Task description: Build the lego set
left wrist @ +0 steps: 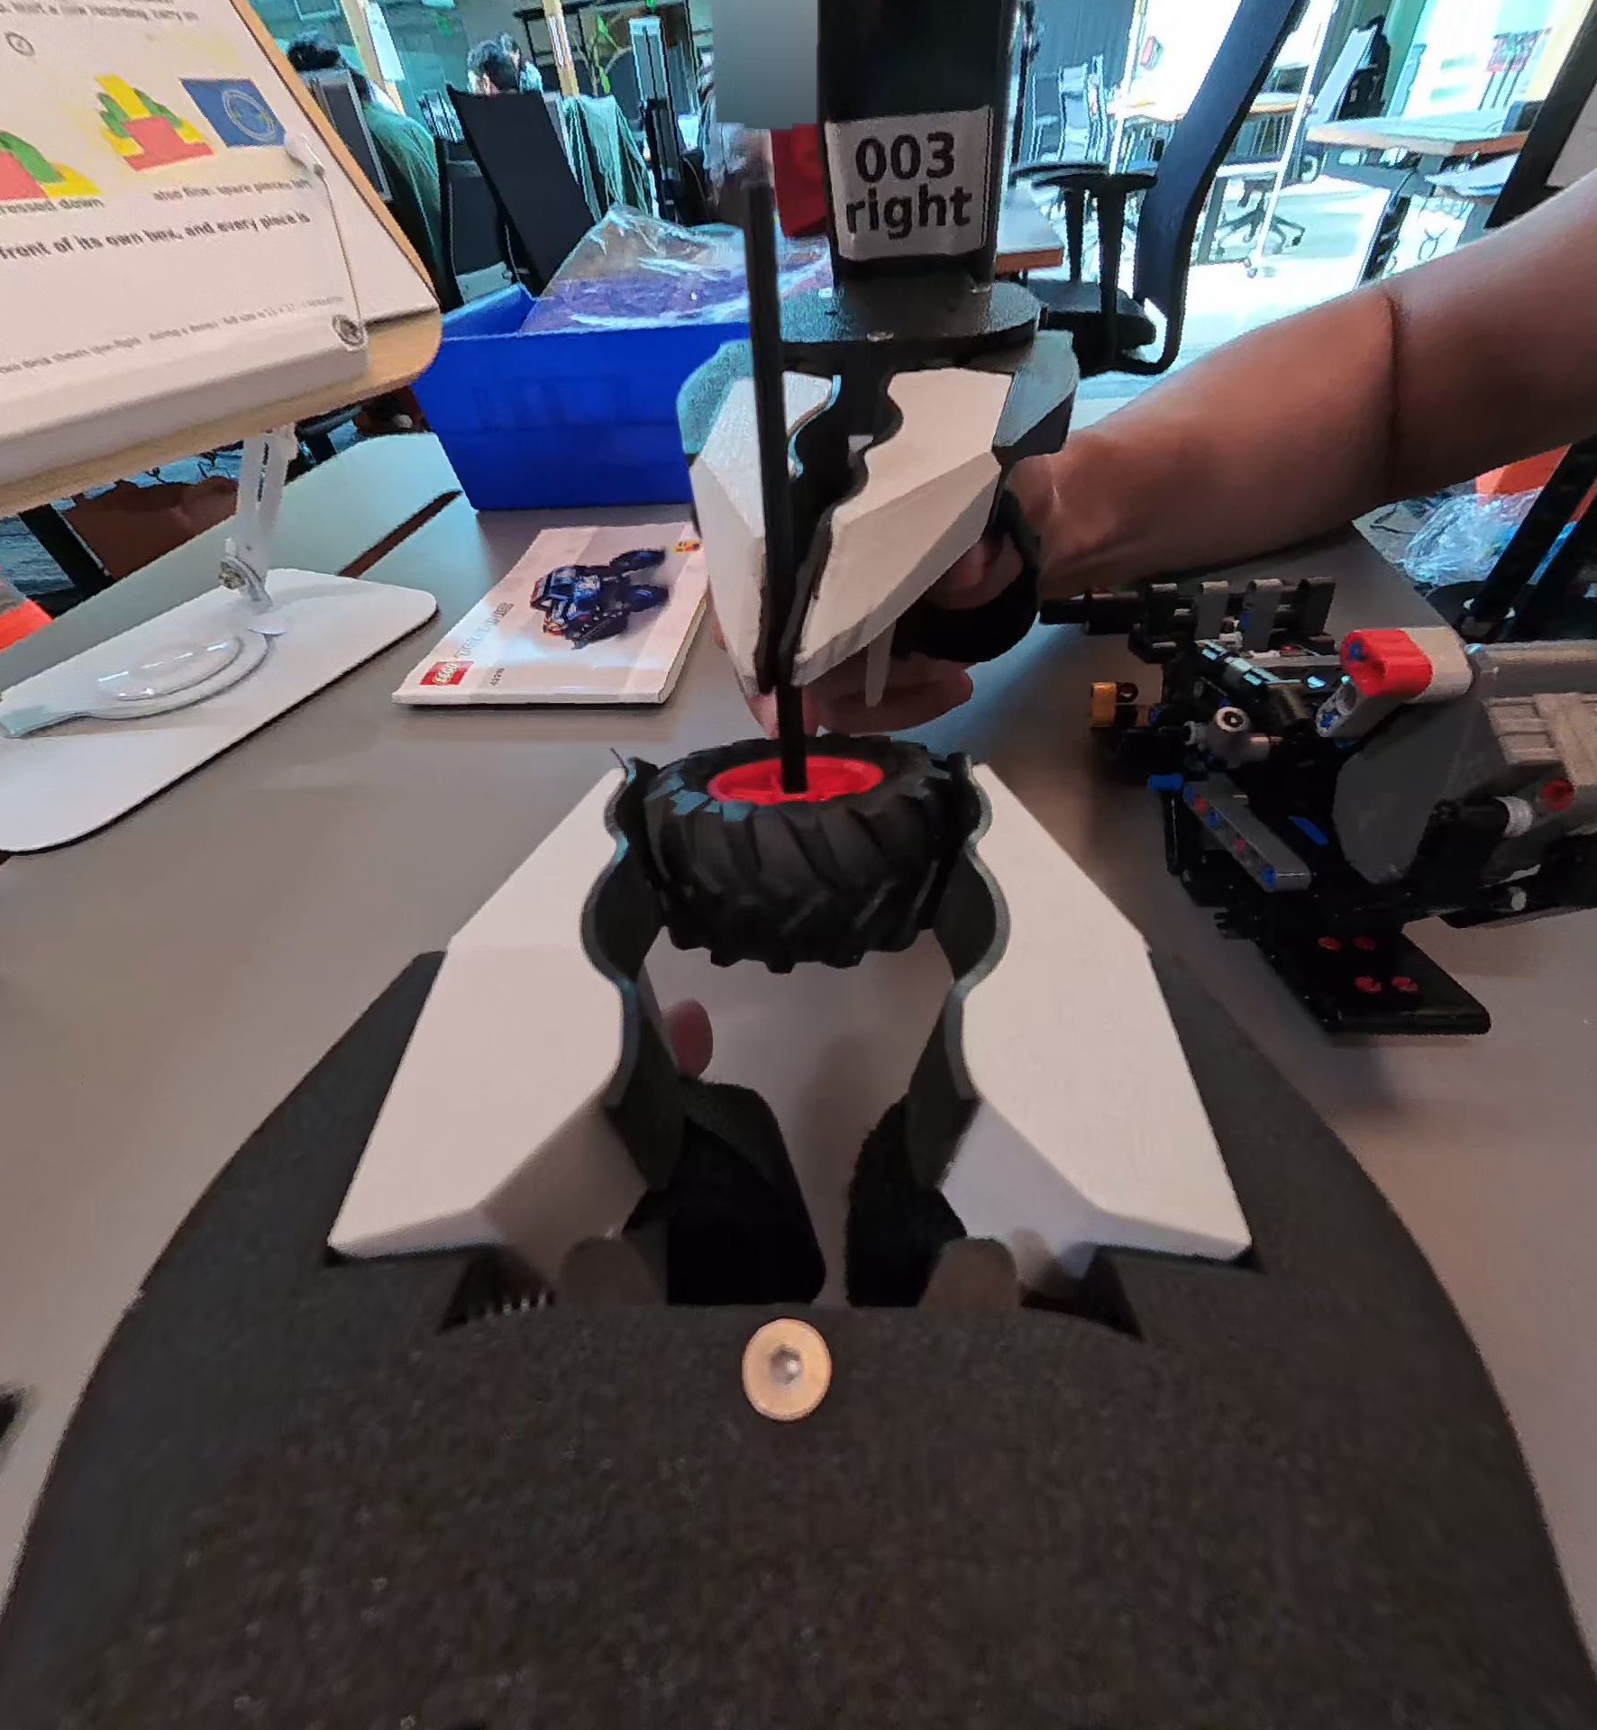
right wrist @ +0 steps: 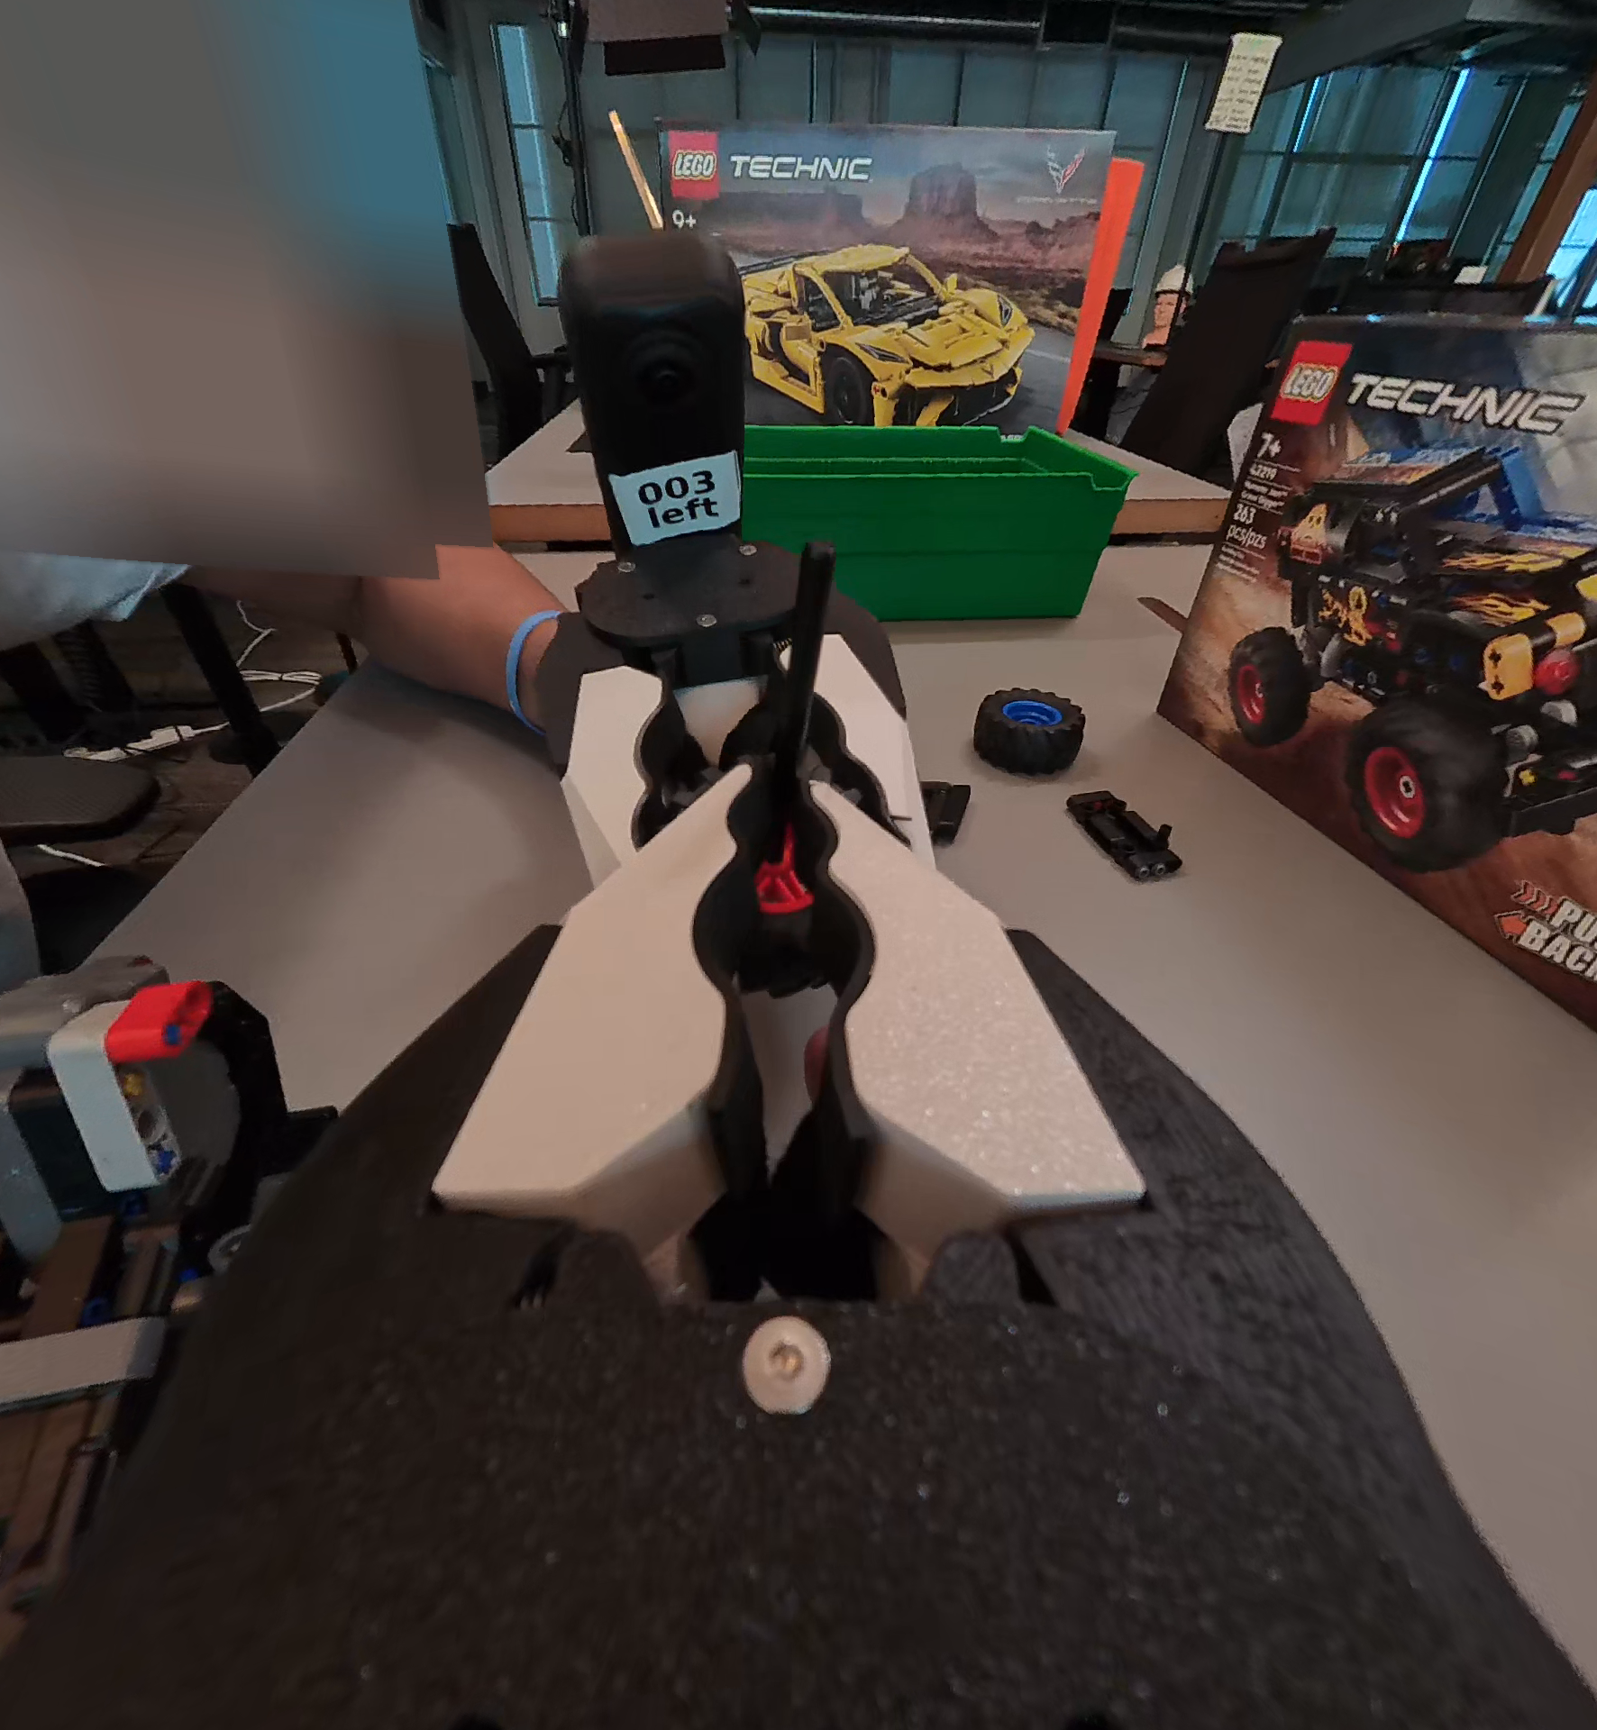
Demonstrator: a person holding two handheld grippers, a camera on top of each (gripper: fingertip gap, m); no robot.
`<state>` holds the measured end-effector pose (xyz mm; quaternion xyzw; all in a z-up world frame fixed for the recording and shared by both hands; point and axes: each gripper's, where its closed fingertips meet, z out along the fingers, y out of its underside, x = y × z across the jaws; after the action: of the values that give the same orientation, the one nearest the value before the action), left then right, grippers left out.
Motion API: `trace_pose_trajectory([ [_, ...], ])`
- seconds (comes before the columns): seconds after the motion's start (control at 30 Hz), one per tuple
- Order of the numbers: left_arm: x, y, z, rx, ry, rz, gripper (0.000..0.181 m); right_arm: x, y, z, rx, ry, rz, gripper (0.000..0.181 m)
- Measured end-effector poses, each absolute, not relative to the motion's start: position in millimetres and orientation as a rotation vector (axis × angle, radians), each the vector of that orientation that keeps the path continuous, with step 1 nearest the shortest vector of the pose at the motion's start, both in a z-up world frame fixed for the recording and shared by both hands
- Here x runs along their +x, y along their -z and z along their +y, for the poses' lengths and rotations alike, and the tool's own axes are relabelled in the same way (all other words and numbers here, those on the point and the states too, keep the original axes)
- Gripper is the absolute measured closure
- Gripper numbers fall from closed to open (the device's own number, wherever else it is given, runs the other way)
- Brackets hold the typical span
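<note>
My left gripper is shut on a black knobby tyre with a red hub, held flat with the hub facing up. My right gripper comes down from above and is shut on a thin black axle rod, whose lower end sits in the red hub. In the right wrist view my right gripper holds the rod upright between its white fingers. A bit of the red hub shows through the gap. The left gripper lies just beyond.
A partly built black and grey toy chassis stands right. An instruction booklet, a blue bin and a tilted document stand lie behind. A blue-hubbed tyre, small black parts, a green bin and two toy boxes are on the table. The tips of both grippers are at nearly the same place.
</note>
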<state>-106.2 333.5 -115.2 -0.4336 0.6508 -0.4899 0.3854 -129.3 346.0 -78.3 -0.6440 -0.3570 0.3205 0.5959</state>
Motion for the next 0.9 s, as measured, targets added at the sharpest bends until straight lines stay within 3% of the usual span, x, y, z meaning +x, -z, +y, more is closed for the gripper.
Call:
trace_pose_trajectory([
  [0.9, -107, 123, 341, -1.209, 1.282, 1.681, 0.123, -99, 53, 353, -1.44, -0.832, -0.678, 0.179],
])
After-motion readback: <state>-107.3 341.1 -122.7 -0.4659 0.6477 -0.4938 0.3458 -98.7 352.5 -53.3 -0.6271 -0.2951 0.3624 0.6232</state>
